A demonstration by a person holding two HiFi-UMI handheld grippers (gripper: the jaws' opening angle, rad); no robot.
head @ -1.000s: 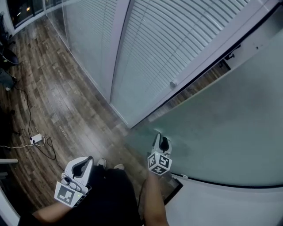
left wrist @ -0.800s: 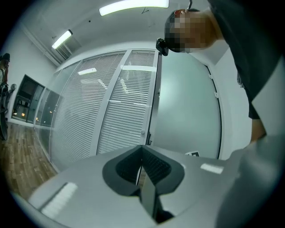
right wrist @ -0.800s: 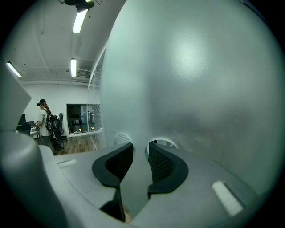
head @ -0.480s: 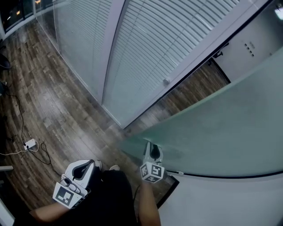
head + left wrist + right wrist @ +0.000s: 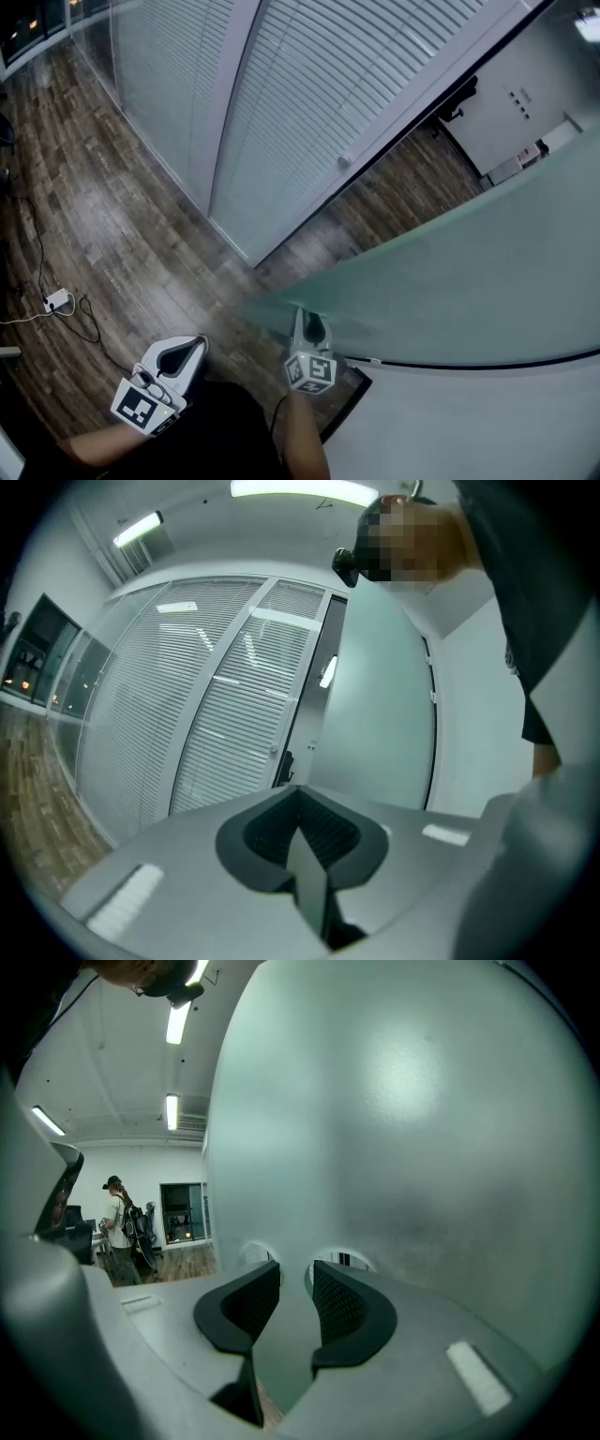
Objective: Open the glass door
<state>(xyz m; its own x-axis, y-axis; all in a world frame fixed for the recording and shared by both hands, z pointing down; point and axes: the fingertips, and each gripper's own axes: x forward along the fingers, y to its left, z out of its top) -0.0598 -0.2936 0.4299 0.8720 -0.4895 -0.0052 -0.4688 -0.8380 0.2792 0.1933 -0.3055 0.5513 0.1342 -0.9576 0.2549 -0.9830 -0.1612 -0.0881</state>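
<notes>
Frosted, pale green glass makes up the glass door [image 5: 469, 281], a smooth, plain panel with no pattern, hazy enough that nothing behind it shows. In the head view it fills the right side, slanting away from the white slatted blinds [image 5: 309, 94] with a wedge of dark wood floor [image 5: 394, 197] between them. Its lower margin follows a thin dark line against a white wall [image 5: 469, 422]. The right gripper [image 5: 305, 317] sits at the door's near edge. In the right gripper view its two dark pads stand one on each face of the pane, closed on the glass edge that runs up between them. The left gripper [image 5: 186, 345] hangs low at the person's side, well apart from the door, its fingers pressed together with nothing between them. A white cable [image 5: 54, 301] lies on the floor at far left.
</notes>
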